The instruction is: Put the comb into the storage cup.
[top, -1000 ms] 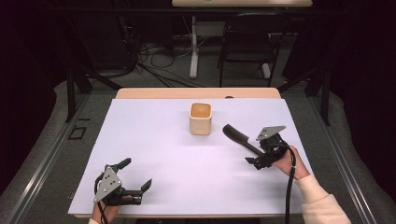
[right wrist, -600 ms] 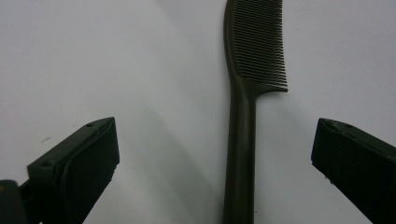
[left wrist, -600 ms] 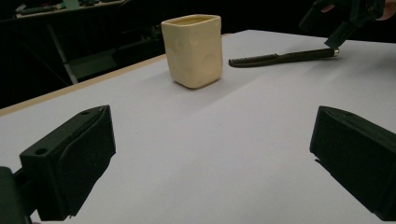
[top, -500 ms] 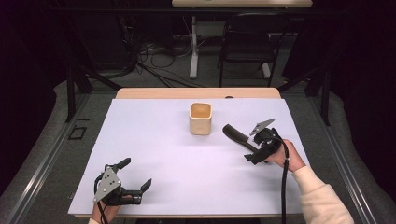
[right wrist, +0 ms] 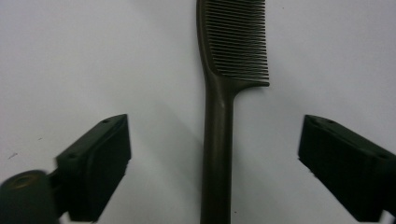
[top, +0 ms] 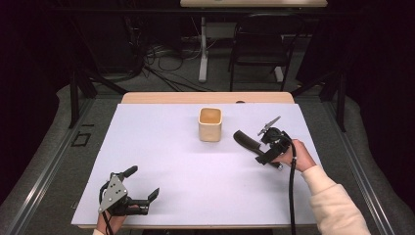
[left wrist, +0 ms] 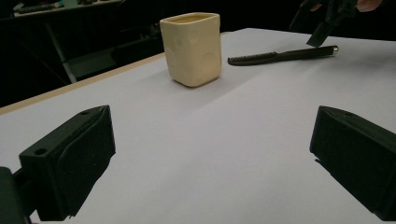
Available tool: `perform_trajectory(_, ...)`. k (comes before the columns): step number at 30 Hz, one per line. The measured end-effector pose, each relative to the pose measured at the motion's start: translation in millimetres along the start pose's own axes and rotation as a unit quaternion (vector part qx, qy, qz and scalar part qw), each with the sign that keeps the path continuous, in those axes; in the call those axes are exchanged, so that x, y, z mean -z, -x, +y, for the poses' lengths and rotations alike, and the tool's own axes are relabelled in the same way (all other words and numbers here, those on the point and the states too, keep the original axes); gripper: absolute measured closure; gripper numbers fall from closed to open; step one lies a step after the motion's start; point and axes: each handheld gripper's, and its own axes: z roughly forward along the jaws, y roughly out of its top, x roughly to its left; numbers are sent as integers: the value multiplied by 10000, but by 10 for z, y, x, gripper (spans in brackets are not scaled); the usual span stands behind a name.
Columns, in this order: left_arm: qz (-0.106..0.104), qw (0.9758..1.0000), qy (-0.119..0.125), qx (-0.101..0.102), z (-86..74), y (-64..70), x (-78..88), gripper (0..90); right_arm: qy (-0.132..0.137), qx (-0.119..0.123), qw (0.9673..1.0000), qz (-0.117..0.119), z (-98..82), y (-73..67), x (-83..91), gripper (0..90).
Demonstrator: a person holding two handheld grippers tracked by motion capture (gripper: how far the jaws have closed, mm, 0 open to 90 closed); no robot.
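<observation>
A dark comb (top: 243, 139) lies flat on the white table sheet, right of a cream square cup (top: 210, 124). My right gripper (top: 259, 146) points down over the comb's handle. In the right gripper view the handle (right wrist: 218, 140) runs up between the two jaws (right wrist: 215, 168), with a gap on each side. The jaws have just been closing but stand open, touching nothing. My left gripper (top: 143, 182) rests near the front left edge, open and empty (left wrist: 210, 158). From there the cup (left wrist: 191, 49) and comb (left wrist: 280, 56) lie ahead.
The white sheet (top: 166, 142) covers most of a wooden table, whose bare strip (top: 161, 98) shows at the back. A black chair (top: 259, 44) and cables stand on the floor beyond. The right gripper's cable (top: 291, 186) trails toward the front edge.
My right gripper has moved left and away over the comb's handle and tipped down, its grey plate now standing on edge. The left gripper, cup and comb have stayed put.
</observation>
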Motion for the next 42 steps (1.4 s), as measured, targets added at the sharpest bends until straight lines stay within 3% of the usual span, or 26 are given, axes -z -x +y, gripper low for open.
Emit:
perform_trajectory(3,-12,10000,-25,18,-3,2,-5,2,-180,6,9998,-23,38,-4,-8,250)
perform_trajectory(6,-16,10000,-28,18,-3,3,-9,2,-339,-10,9994,-110,88,-21,-41,410)
perform_trajectory(9,-16,10000,-25,18,-4,2,-6,2,-396,87,9990,-184,122,-19,-54,464)
perform_trajectory(11,-13,10000,-25,19,-4,0,-6,2,-578,140,9979,-237,171,-14,-73,523)
perform_trajectory(23,-53,10000,-74,25,-9,1,-15,2,-1145,259,9929,-185,257,18,-252,617)
perform_trajectory(42,-100,9999,-105,42,-13,2,-20,2,-1430,314,9890,-215,304,14,-381,685)
